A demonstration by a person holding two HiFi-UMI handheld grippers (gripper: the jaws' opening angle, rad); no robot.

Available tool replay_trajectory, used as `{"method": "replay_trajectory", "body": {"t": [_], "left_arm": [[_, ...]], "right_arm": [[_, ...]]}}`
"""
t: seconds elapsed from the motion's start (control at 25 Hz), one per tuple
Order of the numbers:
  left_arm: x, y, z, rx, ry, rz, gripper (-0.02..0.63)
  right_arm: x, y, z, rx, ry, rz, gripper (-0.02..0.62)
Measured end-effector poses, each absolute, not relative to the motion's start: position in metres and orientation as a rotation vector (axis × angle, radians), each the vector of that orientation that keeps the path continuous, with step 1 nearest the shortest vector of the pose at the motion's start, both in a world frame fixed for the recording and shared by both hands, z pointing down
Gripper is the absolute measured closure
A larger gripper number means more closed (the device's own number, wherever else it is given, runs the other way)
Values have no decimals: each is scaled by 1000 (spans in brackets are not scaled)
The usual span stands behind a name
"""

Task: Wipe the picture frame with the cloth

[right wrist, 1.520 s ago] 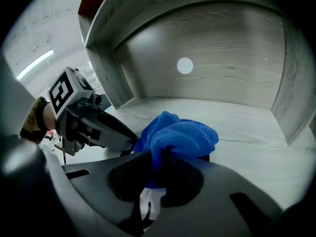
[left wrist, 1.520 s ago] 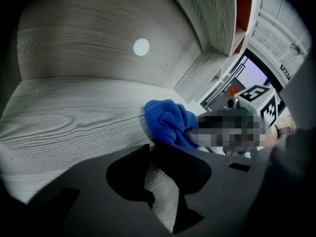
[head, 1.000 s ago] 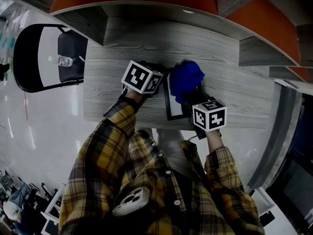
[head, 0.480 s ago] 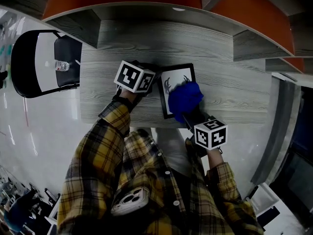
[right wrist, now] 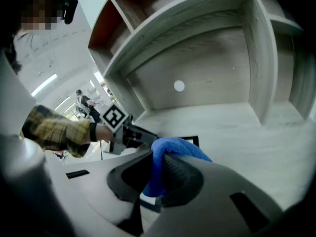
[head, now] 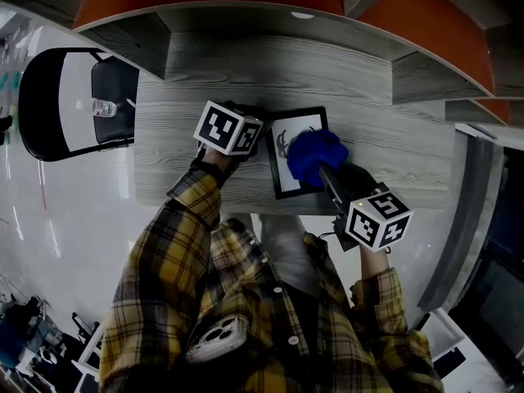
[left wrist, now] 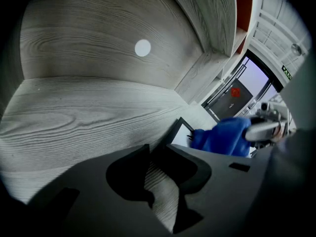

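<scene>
own view shows my right fingers (right wrist: 178, 174) pinched on the cloth (right wrist: 173, 147), head view adds it over the frame (head: 282, 185), left fingers (left wrist: 126, 174) apart, only tabletop (left wrist: 89, 117) between

Yellow plaid shirt (head: 164, 285), white cubes (head: 232, 129) with black square markers
</scene>
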State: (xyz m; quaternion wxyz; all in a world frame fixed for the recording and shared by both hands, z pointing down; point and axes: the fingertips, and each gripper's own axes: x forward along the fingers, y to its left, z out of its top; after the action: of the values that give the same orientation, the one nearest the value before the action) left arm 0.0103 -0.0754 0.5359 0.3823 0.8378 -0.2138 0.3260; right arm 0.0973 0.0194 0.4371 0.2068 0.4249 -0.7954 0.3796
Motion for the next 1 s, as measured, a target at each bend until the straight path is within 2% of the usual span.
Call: {"method": "replay_trajectory", "body": {"t": [0.16, 0.36, 0.56, 1.0], "left_arm": [[12, -74, 537, 2141, -542, 835, 508], [11, -76, 538, 2148, -550, 837, 508], [10, -76, 537, 2144, -553, 832, 508], [9, -76, 537, 2128, -585, 814, 508]], "right_arm": [[101, -46, 422, 1265, -2270, 914, 546], [104, -87, 473, 1285, -2166, 855, 546], [114, -80, 522, 1251, -2062, 807, 546], [133, -17, 524, 1217, -2028, 934, 546]]}}
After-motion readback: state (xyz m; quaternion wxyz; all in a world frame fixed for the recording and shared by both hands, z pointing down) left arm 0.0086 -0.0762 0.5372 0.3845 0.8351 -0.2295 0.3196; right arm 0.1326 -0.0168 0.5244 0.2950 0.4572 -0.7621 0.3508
